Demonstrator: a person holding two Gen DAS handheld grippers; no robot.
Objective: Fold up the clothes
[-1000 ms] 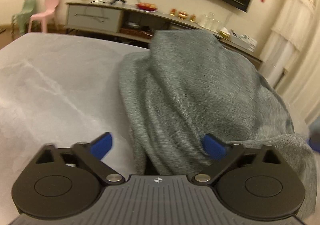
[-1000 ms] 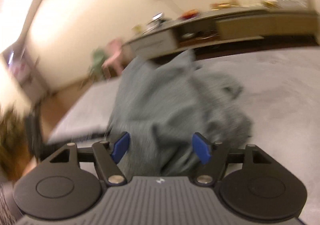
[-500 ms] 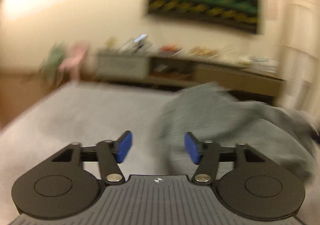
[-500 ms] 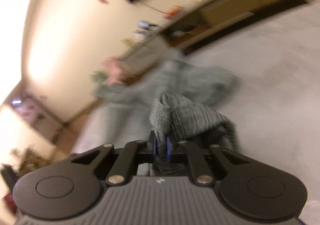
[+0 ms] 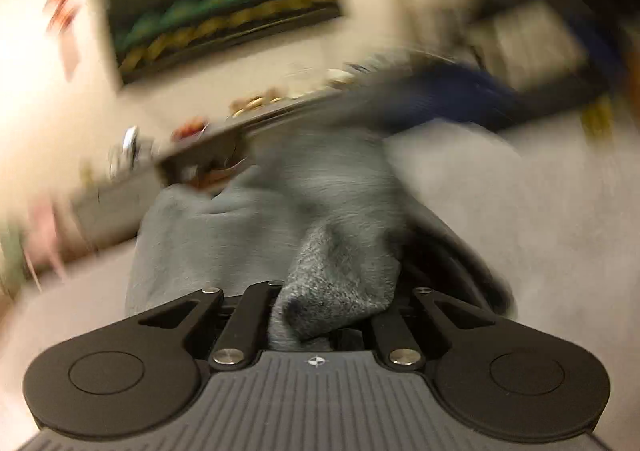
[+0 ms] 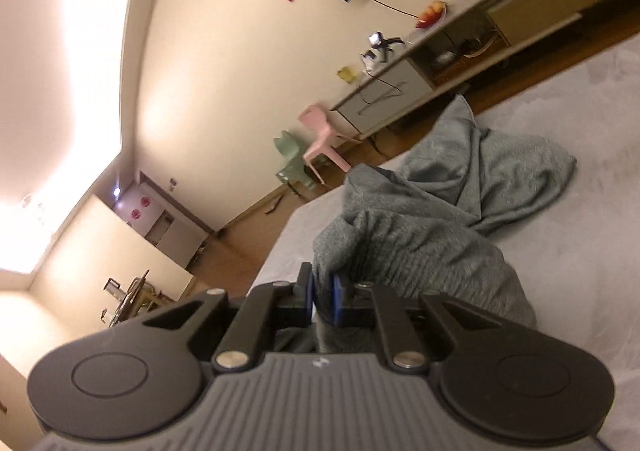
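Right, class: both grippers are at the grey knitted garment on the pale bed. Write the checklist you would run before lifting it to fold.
1. Left gripper shut on the grey knitted garment: ok.
2. Right gripper shut on a bunched edge of the garment, its jaws having just eased slightly: ok.
3. Garment spread flat: not ok, crumpled.
4. Bare pale bed surface beside it for folding: ok.
5. Which edges are held: cannot tell.

We see a grey garment [image 6: 432,219] of soft knit cloth, its heathered surface matt and slightly fuzzy, ribbed at the bunched edge. It lies on a pale grey surface [image 6: 592,99] with a short, velvety nap. Each gripper body [image 6: 320,395] looks like matt black plastic with ridged grey rubber, bright metal screws and smooth blue pads [image 6: 337,299]
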